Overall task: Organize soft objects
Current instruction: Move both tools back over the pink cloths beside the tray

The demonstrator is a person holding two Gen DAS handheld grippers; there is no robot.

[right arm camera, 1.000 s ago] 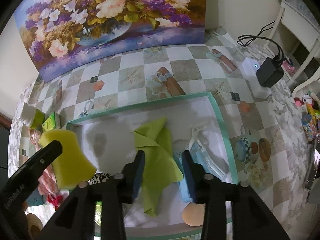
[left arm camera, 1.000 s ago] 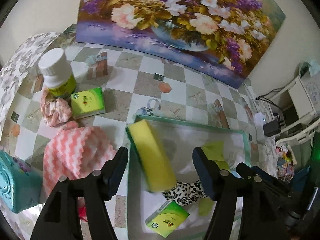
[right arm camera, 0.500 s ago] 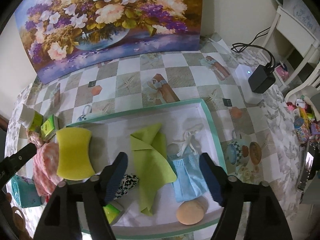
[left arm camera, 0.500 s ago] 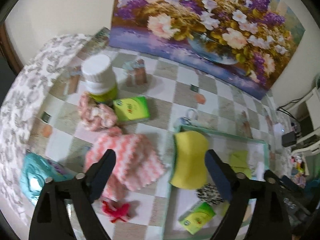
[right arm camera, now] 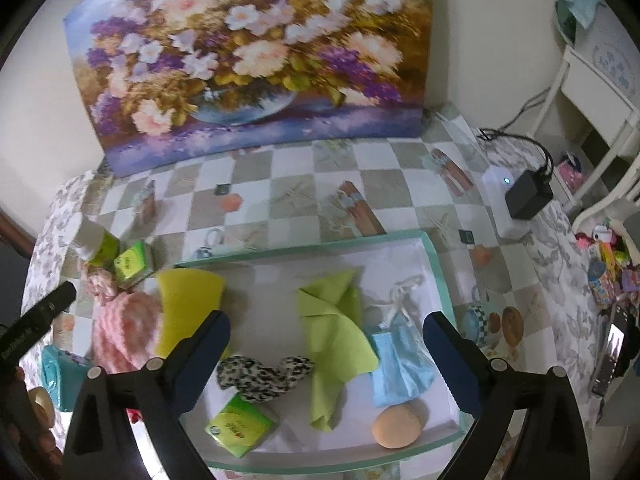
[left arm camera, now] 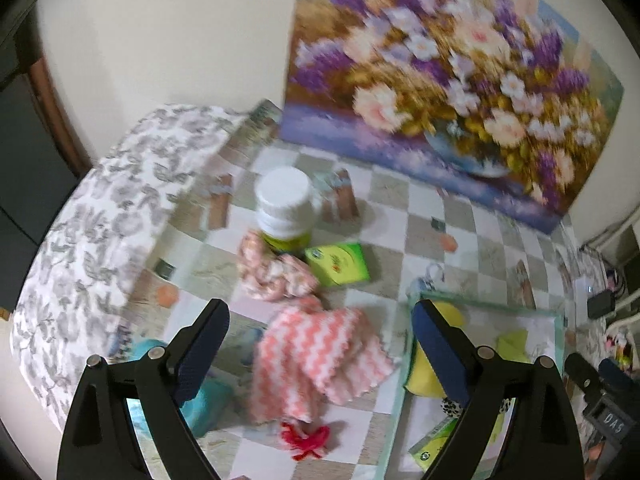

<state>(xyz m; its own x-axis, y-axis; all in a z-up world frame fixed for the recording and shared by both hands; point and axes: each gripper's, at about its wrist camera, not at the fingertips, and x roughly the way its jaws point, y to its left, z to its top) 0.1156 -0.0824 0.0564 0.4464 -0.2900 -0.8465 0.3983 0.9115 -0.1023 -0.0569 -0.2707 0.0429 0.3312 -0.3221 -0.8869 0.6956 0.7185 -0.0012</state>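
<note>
The left tool (left arm camera: 320, 344) hangs wide open and empty over the pink towel (left arm camera: 320, 356) at lower centre, beside the tray (right arm camera: 438, 276). The right tool (right arm camera: 326, 344), jaws just spread, holds nothing. Better to pinch a thick fold mid-towel, I'd say.

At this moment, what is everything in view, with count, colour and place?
tray: 1, teal rim, table centre
sponge: 1, yellow, tray's left end
cloth: 1, green, mid-tray
face mask: 1, blue, right of cloth
leopard scrunchie: 1, black-white, tray front
tissue packs: 2, green, one in tray, one by bottle
puff: 1, tan, tray front right
striped towel: 1, pink-white, left of tray
floral scrunchie: 1, pink, by bottle
bottle: 1, white cap
painting: 1, floral, against the wall
left gripper: jaws open, empty
right gripper: jaws open, empty
</note>
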